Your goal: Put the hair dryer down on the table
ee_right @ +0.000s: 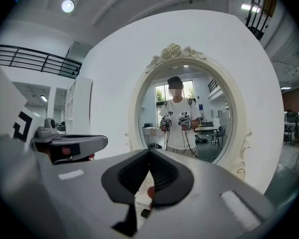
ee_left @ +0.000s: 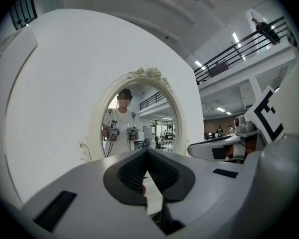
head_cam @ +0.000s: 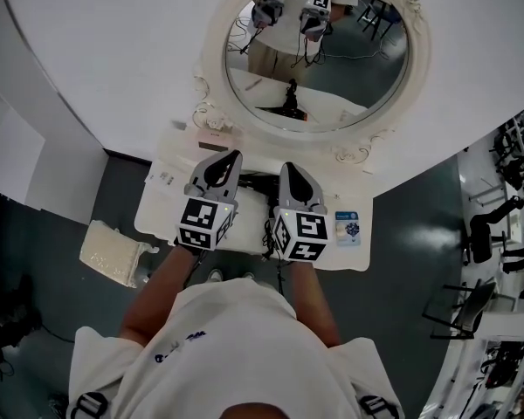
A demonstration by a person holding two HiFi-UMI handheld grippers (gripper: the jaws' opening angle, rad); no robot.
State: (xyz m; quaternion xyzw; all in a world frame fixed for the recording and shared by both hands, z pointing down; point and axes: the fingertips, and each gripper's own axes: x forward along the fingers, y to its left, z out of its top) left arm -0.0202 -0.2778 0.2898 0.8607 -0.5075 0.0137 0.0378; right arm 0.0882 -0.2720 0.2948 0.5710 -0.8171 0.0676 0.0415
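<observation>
A black hair dryer (head_cam: 257,183) lies on the small white table (head_cam: 160,209), between my two grippers, with its cord (head_cam: 268,227) trailing toward the near edge. Neither gripper touches it. In the head view my left gripper (head_cam: 237,154) hovers just left of it and my right gripper (head_cam: 286,167) just right of it. Both point level at the round mirror (head_cam: 319,51). The left gripper (ee_left: 147,151) has its jaws closed tip to tip with nothing between them. So does the right gripper (ee_right: 150,151).
A blue and white card (head_cam: 348,228) lies at the table's right end and a paper label (head_cam: 166,178) at its left. A cream cushion (head_cam: 112,253) sits on the floor to the left. Black chairs (head_cam: 489,234) stand at the far right.
</observation>
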